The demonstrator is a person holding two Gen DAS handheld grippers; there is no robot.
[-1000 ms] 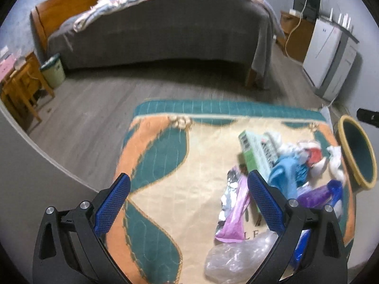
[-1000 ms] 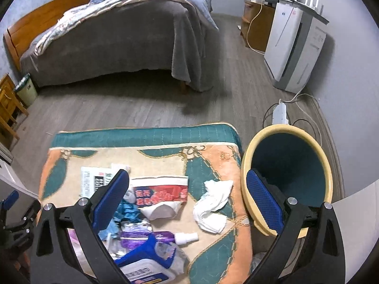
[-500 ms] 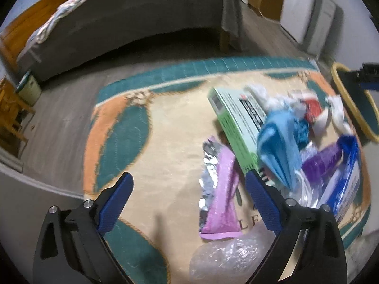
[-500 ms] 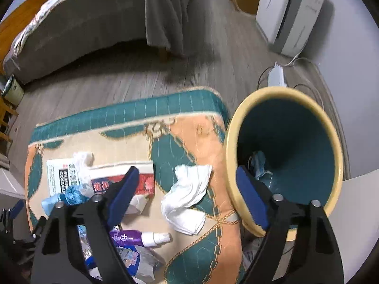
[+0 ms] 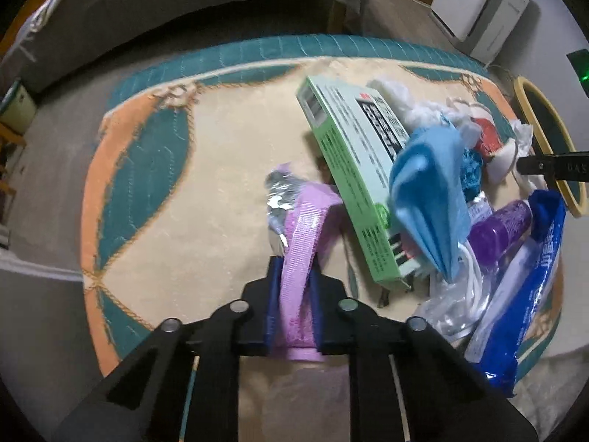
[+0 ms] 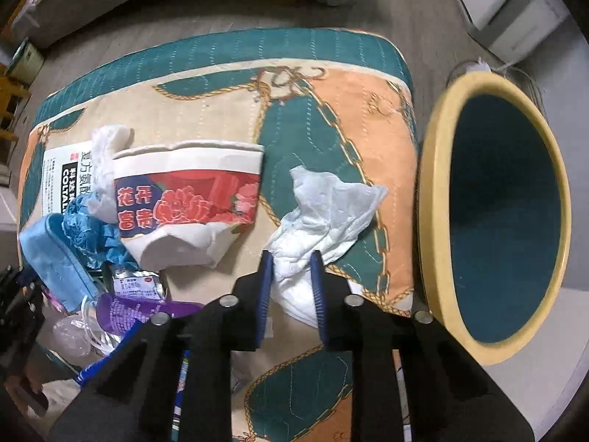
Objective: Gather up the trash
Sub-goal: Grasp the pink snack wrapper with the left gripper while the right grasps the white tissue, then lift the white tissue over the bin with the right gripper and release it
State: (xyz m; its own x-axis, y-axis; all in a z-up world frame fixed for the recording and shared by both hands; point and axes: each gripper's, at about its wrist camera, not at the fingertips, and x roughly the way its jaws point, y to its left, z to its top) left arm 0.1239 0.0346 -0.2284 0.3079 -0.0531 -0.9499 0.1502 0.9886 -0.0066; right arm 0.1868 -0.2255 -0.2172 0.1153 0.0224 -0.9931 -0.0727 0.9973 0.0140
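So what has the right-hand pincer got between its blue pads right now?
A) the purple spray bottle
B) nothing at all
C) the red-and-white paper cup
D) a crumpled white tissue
D: in the right wrist view the right gripper has just closed on the crumpled white tissue, which bunches up between the pads, while the paper cup lies untouched beside it.
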